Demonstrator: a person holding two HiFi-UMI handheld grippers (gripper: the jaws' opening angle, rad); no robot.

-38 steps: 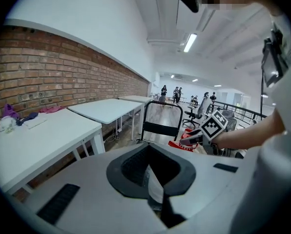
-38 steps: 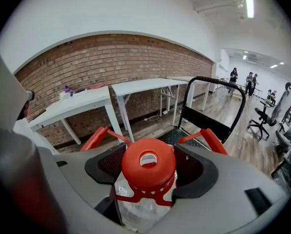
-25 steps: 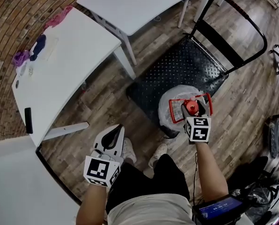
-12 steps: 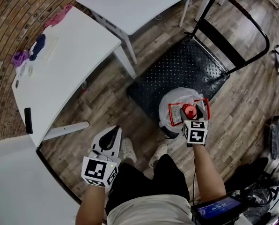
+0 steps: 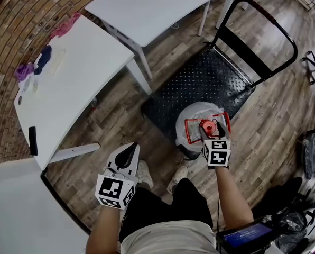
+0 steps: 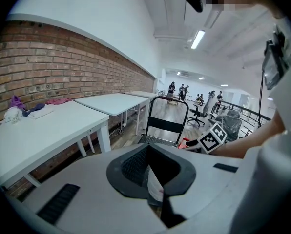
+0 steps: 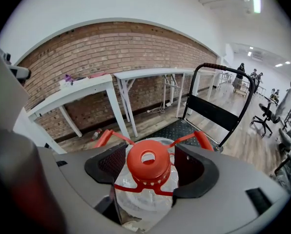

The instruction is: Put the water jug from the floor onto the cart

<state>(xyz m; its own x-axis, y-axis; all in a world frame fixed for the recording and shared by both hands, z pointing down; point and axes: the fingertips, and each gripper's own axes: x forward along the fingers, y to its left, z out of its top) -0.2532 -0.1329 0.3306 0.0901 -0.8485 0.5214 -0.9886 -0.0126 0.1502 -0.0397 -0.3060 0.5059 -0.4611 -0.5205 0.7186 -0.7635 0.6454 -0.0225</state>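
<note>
leftward and a touch nearer the person went the clear plastic water jug (image 5: 188, 127) since a second ago, carried along by the right tongs (image 5: 209, 132). it hung at the near edge of the black studded-metal cart (image 5: 200, 83), part over the deck, part over the wooden plank floor (image 5: 120, 115). whether its base touched the deck, i could not tell. the right tongs were clenched round the neck under the round red cap (image 5: 205, 124), with the red wire handle (image 5: 191, 128) splayed around them. the left tongs (image 5: 127, 153) were pinched together on nothing, low by the person's hip, well apart from the action.

the risk, as i judged it: a full jug held only by its neck could swing or slip through the pads. set down this close to the edge, it could tip back onto the floor, and a nudge might roll the cart away.

writing: none legible. no label showed on the jug. there were only square black-and-white markers on the tongs' cubes, and a small blue screen (image 5: 246, 236) whose print was too small to read.
</note>
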